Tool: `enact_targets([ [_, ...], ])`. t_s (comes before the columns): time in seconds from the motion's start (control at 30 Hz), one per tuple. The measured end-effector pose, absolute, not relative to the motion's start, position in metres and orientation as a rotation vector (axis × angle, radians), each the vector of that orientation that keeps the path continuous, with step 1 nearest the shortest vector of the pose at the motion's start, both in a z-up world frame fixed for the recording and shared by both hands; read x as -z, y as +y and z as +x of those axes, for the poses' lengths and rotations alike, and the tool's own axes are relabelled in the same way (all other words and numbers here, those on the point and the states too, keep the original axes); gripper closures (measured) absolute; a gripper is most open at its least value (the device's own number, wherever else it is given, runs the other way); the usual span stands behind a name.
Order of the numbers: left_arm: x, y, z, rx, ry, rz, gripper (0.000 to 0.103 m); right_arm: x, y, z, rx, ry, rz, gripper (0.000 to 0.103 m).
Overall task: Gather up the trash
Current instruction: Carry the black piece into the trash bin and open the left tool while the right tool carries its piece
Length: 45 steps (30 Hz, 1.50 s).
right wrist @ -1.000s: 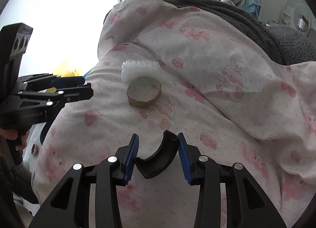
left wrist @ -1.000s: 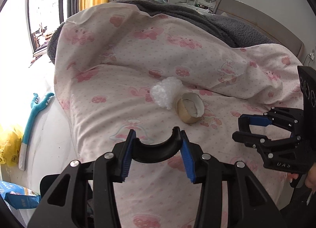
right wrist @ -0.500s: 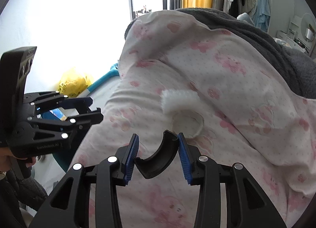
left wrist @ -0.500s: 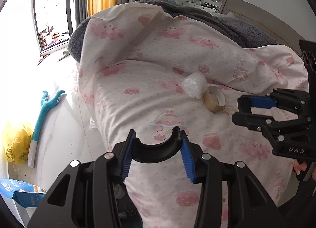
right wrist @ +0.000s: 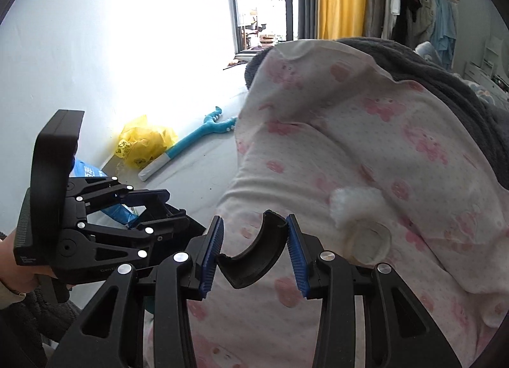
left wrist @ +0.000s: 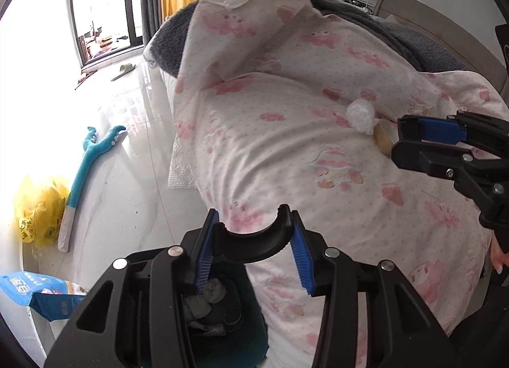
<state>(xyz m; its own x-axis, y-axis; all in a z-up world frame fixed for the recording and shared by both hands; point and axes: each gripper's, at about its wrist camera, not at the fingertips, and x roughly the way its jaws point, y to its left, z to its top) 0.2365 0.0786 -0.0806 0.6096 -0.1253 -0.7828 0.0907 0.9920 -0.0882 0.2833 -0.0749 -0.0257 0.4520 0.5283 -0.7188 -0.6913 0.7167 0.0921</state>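
- The left gripper [left wrist: 251, 242] clamped a curved black plastic piece [left wrist: 251, 245] between its blue pads, directly above a dark bin [left wrist: 219, 314] holding crumpled scraps.
- The right gripper [right wrist: 254, 250] gripped a second curved black piece [right wrist: 254, 253], tilted across its narrow jaws.
- A white foam wad [right wrist: 354, 205] and a cardboard tape ring [right wrist: 370, 240] lay touching on the pink quilt [right wrist: 397, 151], just right of and beyond the right jaws, far right of the left jaws.

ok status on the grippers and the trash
Left hand-held gripper shut on black curved piece, above bin. Right likewise. Foam wad, tape roll on bed; nothing in the way.
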Motion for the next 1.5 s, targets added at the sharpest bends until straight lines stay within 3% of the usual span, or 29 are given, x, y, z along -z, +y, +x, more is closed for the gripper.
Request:
enact_targets([
  [1.27, 0.176, 0.194, 0.191, -0.006, 1.213, -0.091, 0.055, 0.032, 0.057, 0.251, -0.935, 0.844, -0.262, 0.062],
  [1.37, 0.182, 0.199, 0.185, 0.009, 1.249, -0.090, 0.050, 0.033, 0.064, 0.251, -0.945, 0.851, -0.257, 0.062],
  [1.43, 0.184, 0.203, 0.181, 0.013, 1.258, -0.091, 0.037, 0.035, 0.070, 0.250, -0.951, 0.859, -0.256, 0.062],
  [1.5, 0.182, 0.208, 0.177, 0.007, 1.252, -0.090, 0.032, 0.039, 0.076, 0.249, -0.953, 0.871, -0.260, 0.062],
])
